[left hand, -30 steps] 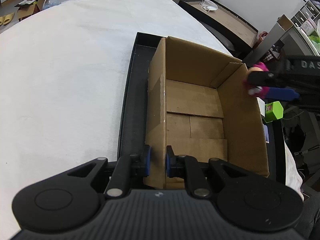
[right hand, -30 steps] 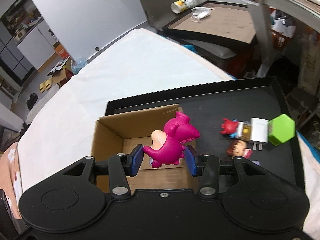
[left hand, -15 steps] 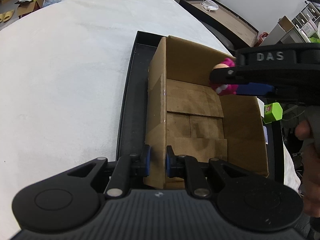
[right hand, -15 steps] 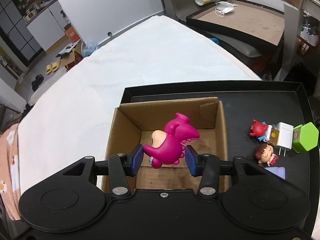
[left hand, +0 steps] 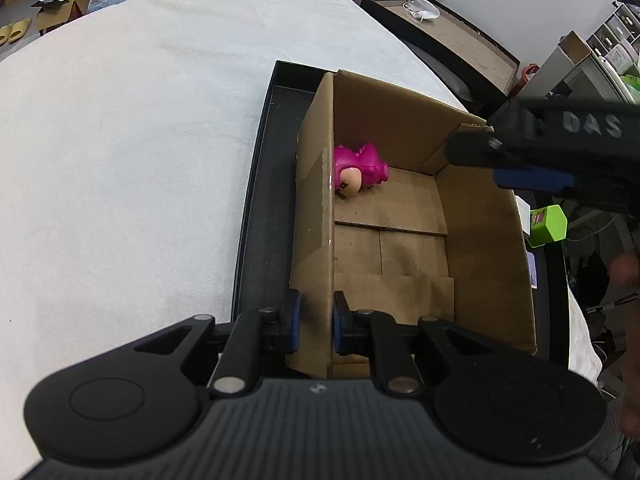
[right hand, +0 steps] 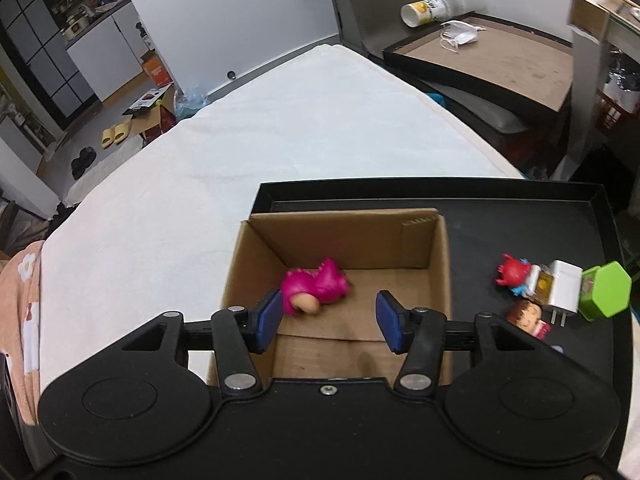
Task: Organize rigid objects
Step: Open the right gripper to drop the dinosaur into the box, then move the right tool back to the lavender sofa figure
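Note:
A pink dinosaur toy (left hand: 358, 170) lies on its side on the floor of the open cardboard box (left hand: 484, 240), near the far left corner; it also shows in the right wrist view (right hand: 316, 288). My left gripper (left hand: 314, 326) is shut on the box's near left wall. My right gripper (right hand: 328, 322) is open and empty above the box (right hand: 438, 264); it shows in the left wrist view (left hand: 532, 180) over the box's right side.
The box stands on a black tray (right hand: 520, 208) on a white cloth (right hand: 280, 128). On the tray right of the box lie a red crab toy (right hand: 512, 272), a white charger (right hand: 562, 290), a green hexagonal block (right hand: 608, 290) and a doll figure (right hand: 528, 318).
My right gripper opened and let go of the pink dinosaur, which dropped into the box and lies on its floor. My left gripper kept its hold on the box wall.

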The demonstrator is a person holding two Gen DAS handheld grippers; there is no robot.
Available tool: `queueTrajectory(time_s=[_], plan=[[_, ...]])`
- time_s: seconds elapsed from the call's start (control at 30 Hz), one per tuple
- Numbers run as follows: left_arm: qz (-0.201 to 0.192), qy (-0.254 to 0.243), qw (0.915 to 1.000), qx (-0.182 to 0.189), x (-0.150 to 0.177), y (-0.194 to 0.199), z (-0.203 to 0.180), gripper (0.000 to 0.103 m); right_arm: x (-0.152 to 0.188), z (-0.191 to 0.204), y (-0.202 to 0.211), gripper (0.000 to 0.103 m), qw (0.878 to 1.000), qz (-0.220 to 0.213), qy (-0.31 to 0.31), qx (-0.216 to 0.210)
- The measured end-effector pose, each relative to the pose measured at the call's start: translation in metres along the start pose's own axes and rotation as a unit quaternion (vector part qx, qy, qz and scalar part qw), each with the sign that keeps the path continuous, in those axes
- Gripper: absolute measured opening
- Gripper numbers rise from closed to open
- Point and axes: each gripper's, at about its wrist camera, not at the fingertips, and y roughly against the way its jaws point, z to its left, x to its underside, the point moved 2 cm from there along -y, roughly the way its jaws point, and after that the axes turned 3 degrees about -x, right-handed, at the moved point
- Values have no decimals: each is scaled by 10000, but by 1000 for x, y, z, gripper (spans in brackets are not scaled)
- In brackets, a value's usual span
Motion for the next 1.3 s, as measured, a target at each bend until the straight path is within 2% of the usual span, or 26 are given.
queueTrajectory(time_s=[0.6,0.7,0.77,0.97,1.13,1.3], plan=[[-33,-29,9999,-127,2,1,-4,14,20,-73,36,54,9989,-54,-333,334],[-30,-9,9999,-144,2,1,-5,14,22,-85,40,57,9986,-59,-430,312],[-20,75,9999,-141,1,0,-3,14,24,-94,42,63,9983,-70,-395,432],[4,103,9998,-166,1,-2,-4,14,35,-123,41,63,9971,41,-477,593],[27,54,9997,-236,1,-3,-6,14,44,-142,31,71,9964,137,-564,618],[60,-33,9994,-343,1,-5,-10,14,55,-155,16,75,9959,201,-681,554]])
